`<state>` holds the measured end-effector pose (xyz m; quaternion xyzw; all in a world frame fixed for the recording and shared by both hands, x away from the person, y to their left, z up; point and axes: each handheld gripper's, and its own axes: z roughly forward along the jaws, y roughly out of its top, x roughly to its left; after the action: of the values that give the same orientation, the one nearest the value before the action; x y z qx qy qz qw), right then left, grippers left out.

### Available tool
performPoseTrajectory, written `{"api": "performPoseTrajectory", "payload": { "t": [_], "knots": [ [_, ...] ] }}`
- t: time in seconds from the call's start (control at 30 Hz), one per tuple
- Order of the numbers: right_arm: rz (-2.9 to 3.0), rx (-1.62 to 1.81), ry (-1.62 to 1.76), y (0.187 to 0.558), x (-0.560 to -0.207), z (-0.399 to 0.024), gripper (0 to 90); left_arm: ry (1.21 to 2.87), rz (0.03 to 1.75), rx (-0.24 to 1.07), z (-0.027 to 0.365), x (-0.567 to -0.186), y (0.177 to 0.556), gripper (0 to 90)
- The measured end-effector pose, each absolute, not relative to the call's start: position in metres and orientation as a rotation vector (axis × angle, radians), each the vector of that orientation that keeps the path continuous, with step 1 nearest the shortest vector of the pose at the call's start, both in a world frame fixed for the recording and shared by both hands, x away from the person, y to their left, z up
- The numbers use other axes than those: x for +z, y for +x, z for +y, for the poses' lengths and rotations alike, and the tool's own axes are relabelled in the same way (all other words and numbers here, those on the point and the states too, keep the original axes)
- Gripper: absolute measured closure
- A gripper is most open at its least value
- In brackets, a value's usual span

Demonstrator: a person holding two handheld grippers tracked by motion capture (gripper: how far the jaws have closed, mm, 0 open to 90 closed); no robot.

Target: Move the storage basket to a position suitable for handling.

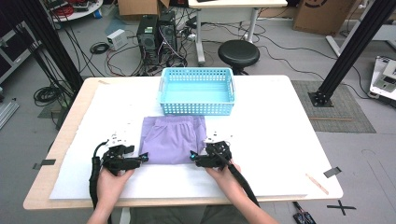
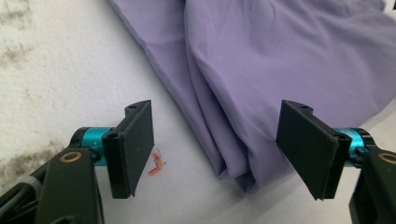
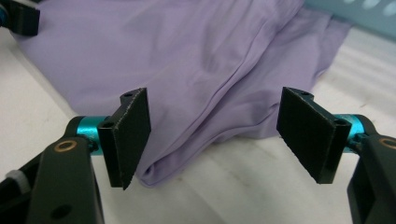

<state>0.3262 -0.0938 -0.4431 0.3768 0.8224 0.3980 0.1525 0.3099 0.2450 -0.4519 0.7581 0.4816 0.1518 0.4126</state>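
Observation:
A folded lilac cloth lies flat on the white table cover, just in front of a light blue plastic basket. My left gripper sits at the cloth's near left corner, jaws wide open. In the left gripper view that corner lies between the spread jaws of the left gripper, untouched. My right gripper is at the near right corner, also open. The right gripper view shows the folded corner close to the left jaw of the right gripper, with nothing clamped.
The basket holds nothing that I can see. White cover stretches wide to the right and left of the cloth. A small orange mark is on the cover by the left jaw. A black stool and computer towers stand beyond the table.

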Motion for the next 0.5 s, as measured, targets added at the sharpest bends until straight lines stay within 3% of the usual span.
{"api": "performPoseTrajectory", "payload": {
  "t": [0.27,0.37,0.5],
  "knots": [
    [2.425,0.979,1.201,0.338,-0.447,-0.086,29.4,1.882,1.242,0.383,0.238,-0.452,0.307,37.2],
    [2.432,0.985,1.16,0.335,-0.446,-0.085,46.6,1.887,1.234,0.384,0.235,-0.452,0.306,44.6],
    [2.455,1.016,1.13,0.335,-0.446,-0.085,57.8,1.869,1.251,0.376,0.234,-0.452,0.306,50.3]
  ]
}}
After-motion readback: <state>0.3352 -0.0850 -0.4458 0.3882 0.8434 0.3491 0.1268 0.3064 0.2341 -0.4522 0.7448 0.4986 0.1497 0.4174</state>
